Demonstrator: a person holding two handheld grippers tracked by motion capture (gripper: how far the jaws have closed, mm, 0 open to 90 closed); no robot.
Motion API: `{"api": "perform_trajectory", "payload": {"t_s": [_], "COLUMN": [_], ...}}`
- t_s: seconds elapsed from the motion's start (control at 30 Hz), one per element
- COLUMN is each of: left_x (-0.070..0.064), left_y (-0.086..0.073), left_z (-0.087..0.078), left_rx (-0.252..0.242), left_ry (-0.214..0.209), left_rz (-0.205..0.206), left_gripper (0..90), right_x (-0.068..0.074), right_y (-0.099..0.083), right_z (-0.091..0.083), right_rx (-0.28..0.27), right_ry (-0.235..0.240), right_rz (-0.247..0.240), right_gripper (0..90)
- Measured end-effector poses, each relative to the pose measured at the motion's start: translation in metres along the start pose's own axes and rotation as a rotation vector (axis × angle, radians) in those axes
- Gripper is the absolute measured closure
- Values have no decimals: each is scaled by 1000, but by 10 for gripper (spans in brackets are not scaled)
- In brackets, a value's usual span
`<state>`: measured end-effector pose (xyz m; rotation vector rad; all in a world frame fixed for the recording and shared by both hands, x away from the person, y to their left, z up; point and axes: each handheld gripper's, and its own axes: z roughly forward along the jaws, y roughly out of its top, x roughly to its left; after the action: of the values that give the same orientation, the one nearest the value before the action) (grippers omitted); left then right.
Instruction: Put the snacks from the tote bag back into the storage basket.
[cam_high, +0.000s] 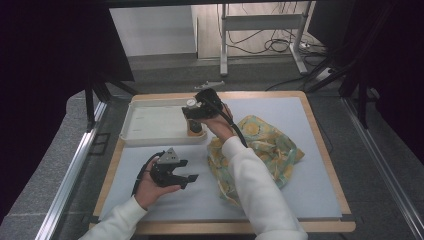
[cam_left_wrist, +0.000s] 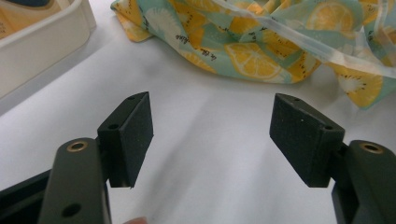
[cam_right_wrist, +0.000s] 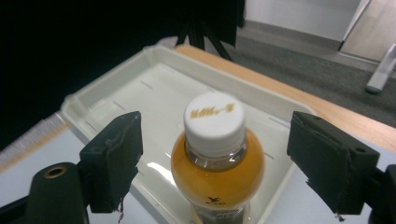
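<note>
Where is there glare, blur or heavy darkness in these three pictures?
Right gripper view: glare streak on the white tray, the bottle cap print smeared, upper left black. Left gripper view: evenly lit, soft shadows under the pads. High view: both sides very dark.

Your right gripper and hand cover most of the bottle in the high view. The right gripper view cuts the bottle off at the bottom edge; its cap print is too blurred to read. The cloth runs off the left gripper view's top and right edges
</note>
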<state>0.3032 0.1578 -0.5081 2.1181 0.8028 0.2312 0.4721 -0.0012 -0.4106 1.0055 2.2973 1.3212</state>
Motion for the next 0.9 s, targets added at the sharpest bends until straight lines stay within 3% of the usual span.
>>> {"api": "perform_trajectory", "payload": {"t_s": [0.17,0.43,0.73,0.9], "left_x": [0,1,3,3], "left_y": [-2,-3,-4,-4], "left_z": [-1,-7,-8,-7], "left_rx": [6,-14,-12,-6], "left_ry": [8,21,29,32], "left_rz": [4,-7,-14,-13], "left_gripper": [303,302,302,301], "right_x": [-2,-1,-8,-16], "right_y": [8,9,-19,-47], "right_z": [-21,-60,-107,-136], "right_rx": [-49,-62,-65,-77], "right_ry": [24,44,55,50], "right_rz": [8,-23,-48,-20], "right_gripper": [188,196,196,196]}}
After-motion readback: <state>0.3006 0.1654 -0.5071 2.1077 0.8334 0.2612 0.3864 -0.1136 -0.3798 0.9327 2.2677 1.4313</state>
